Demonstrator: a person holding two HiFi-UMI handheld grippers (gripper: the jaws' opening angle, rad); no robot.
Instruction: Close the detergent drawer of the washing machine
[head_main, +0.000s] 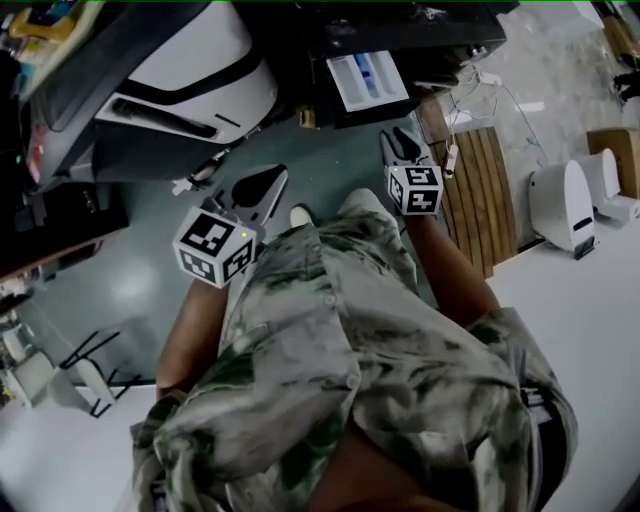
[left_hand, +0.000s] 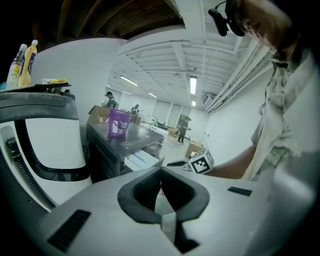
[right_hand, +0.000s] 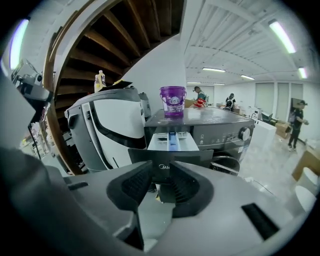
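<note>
The dark washing machine (right_hand: 220, 131) stands ahead of me with its detergent drawer (right_hand: 172, 142) pulled out, white inside with a blue insert. In the head view the drawer (head_main: 368, 80) shows at the top centre. My right gripper (right_hand: 160, 181) points straight at the drawer's dark front panel from a short distance, jaws open, nothing between them; in the head view the right gripper (head_main: 404, 146) is just below the drawer. My left gripper (head_main: 256, 192) hangs further left and back, its pads meeting at the tips (left_hand: 161, 172), empty. The left gripper view catches the drawer (left_hand: 142, 159) from the side.
A purple bucket (right_hand: 173, 101) sits on top of the washing machine. A large white appliance (right_hand: 112, 125) with bottles (right_hand: 99, 80) on top stands to the left. Wooden slats (head_main: 480, 190) and a white device (head_main: 565, 205) lie on the floor to the right. People stand far back.
</note>
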